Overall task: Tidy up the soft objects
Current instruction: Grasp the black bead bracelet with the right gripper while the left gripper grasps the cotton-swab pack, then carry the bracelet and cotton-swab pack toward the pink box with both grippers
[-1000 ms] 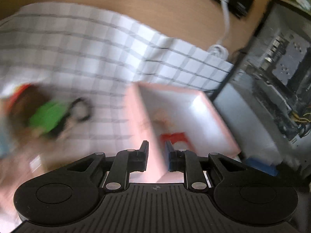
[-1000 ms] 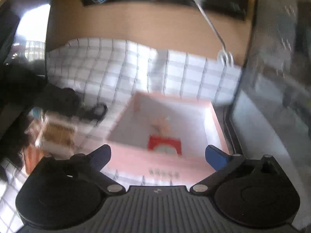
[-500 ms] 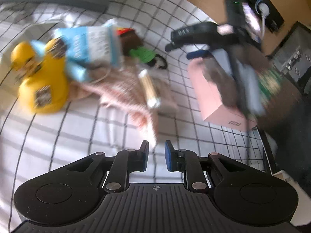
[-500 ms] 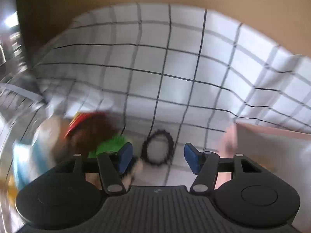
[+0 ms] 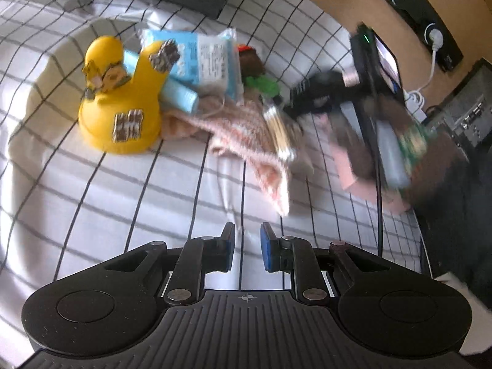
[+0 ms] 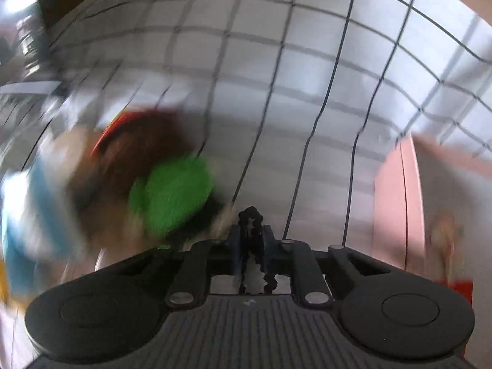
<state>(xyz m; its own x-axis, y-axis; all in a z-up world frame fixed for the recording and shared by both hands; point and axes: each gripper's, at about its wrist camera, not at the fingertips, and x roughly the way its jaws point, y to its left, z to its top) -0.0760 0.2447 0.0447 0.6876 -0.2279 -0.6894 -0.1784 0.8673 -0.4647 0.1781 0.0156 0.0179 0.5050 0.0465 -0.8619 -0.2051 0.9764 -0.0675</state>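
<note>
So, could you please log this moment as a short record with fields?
surface: checked cloth
right gripper: jaws shut on black scrunchie
left gripper: jaws slightly apart, empty, above the cloth
pile: yellow duck toy, blue packet, knitted cloth, green-and-brown plush
container: pink box, right of the scrunchie

The right hand-held gripper (image 6: 251, 240) has its two blue fingers (image 6: 236, 246) pressed tight on a black wavy hair tie (image 6: 252, 233). The loop sticks up between them and also hangs down behind them. Left of the hair tie is a very blurry soft toy (image 6: 160, 178), brown with a green part and a bit of red; it may be a plush animal. Left of the toy is something blue and white (image 6: 33, 215). Right of the hair tie is a pink box (image 6: 396, 203). A white checked cloth (image 6: 276, 77) lies under it all.
</note>
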